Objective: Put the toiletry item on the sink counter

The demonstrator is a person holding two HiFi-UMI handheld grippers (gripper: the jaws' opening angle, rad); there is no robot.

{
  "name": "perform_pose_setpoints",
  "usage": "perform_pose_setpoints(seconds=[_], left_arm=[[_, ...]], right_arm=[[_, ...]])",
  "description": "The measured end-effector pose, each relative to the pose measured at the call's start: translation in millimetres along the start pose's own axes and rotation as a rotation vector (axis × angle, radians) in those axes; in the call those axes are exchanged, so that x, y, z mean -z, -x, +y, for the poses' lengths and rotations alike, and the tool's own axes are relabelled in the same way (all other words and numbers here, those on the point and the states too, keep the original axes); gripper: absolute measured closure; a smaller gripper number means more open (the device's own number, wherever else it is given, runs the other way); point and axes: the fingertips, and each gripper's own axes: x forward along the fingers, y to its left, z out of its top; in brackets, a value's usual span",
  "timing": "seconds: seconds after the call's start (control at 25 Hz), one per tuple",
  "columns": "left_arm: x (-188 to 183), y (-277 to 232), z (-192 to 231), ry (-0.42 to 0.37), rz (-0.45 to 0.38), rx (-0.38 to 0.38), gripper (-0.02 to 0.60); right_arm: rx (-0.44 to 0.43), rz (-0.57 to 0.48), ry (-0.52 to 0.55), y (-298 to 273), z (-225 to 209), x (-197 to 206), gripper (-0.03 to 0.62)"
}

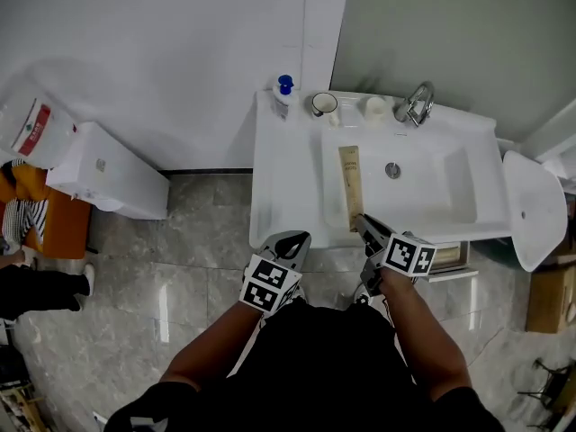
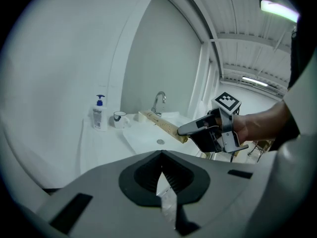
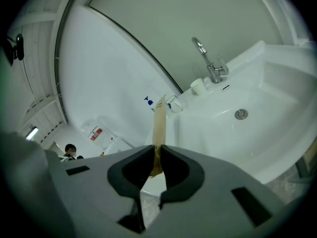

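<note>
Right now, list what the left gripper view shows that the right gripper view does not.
Only the left gripper view: the right gripper from outside, its marker cube and the hand holding it, plus the left gripper with its own jaws together and empty.
Only the right gripper view: the right jaws head-on, shut on the end of the beige tube, a white container with a red label, and a distant person.
Both: the beige tube, blue-capped pump bottle, mug, faucet and basin drain.

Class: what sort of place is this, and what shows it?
Most likely a bathroom: a white ceramic sink with a chrome tap, a white pump bottle with a blue top, and a long tan toiletry item over the basin.
</note>
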Motion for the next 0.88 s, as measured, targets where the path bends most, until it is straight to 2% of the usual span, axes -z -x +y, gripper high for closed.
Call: perform_pose_setpoints(seconds=[0.16,0.28,0.56,0.88], left_arm=[[-12,-25,-26,-0.034,0.008,0.042,0.581],[-20,-41,-49,-0.052,0.013,0.069,0.581],[-41,-83,-114,-0.121,0.036,0.147,0.581],[-54,-119,-167,-0.173,0.059,0.206,0.581]], right_arm=[[0.002,-0.049,-0.040,36,-19,-10,0.559],[0.039,-0.076,-0.046,66,-41,-17,0.559],[0.078,-0.111,-0.079,124,-92,-27,0.559],[0.090,-0.155,-0.104,174,-129,-33,0.559]])
